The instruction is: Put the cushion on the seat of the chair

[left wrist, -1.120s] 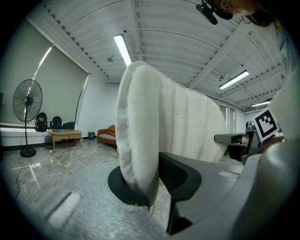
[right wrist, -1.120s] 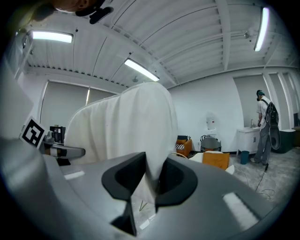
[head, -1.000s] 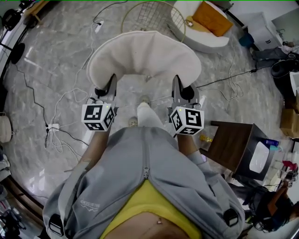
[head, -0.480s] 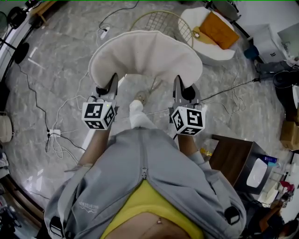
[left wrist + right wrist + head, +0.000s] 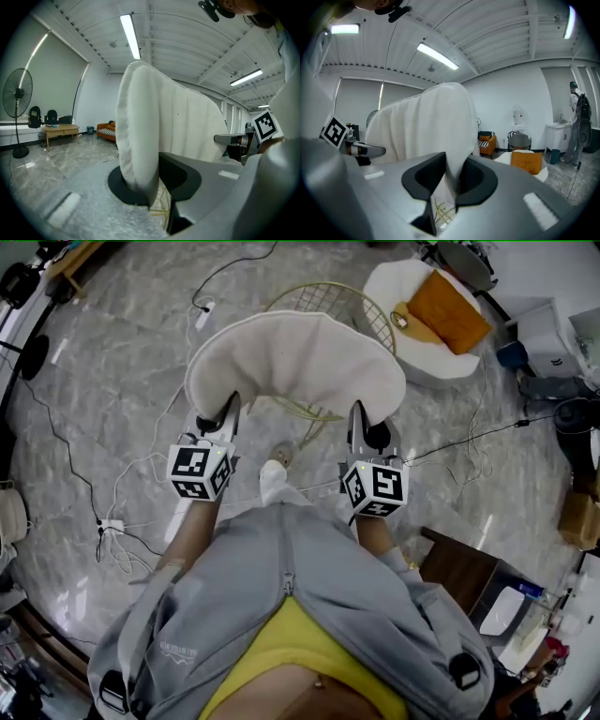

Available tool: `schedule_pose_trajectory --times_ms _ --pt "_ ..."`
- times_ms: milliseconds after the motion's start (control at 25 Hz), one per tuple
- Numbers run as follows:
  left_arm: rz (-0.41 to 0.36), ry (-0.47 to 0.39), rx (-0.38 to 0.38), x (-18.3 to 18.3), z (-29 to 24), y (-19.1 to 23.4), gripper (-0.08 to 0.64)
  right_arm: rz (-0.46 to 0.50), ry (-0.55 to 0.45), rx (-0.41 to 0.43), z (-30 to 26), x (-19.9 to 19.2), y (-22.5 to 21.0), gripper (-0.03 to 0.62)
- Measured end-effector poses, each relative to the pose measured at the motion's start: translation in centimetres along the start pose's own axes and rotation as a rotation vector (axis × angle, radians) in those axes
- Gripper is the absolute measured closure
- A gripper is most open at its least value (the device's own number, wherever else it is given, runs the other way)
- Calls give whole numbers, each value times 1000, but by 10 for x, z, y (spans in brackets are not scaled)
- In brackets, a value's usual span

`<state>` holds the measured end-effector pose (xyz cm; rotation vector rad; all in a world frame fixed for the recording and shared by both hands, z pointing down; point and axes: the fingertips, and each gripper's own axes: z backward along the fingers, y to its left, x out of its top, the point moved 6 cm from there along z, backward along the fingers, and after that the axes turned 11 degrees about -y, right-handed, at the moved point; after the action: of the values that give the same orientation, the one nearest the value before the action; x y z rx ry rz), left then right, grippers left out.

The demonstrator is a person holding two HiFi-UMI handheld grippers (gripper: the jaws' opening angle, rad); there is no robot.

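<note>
Two tools are pinching the cushion (image 5: 295, 357) by its ends: left tool (image 5: 226, 414) and right tool (image 5: 362, 420). It is moving forward over the wire chair (image 5: 323, 298), which is now half hidden under it, so the seat looks nearly reached.

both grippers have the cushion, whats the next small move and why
Probably carry the cushion forward until it is centred over the wire chair, without lowering it yet. The left gripper and right gripper each pinch its near edge, so it is held securely. In the head view, most of the chair shows beyond the cushion's far edge, so the seat does not look fully underneath.
</note>
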<state>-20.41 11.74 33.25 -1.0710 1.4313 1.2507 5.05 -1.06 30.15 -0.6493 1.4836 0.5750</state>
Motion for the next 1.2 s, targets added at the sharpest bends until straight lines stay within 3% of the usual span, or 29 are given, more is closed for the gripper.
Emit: schedule_pose_trajectory --times_ms 240,560,880,1200 --pt "-7 55 -58 0 -93 23 498 -15 28 -51 -67 -10 -37 522" --pt "-23 144 -166 -12 -182 20 497 -43 64 -152 -103 -32 -87 522" --pt "-40 231 -314 -22 -230 -7 497 -83 87 -300 -85 -45 -120 522" --pt "-23 313 -404 -41 -257 -2 497 -106 140 -396 -84 -62 -118 522"
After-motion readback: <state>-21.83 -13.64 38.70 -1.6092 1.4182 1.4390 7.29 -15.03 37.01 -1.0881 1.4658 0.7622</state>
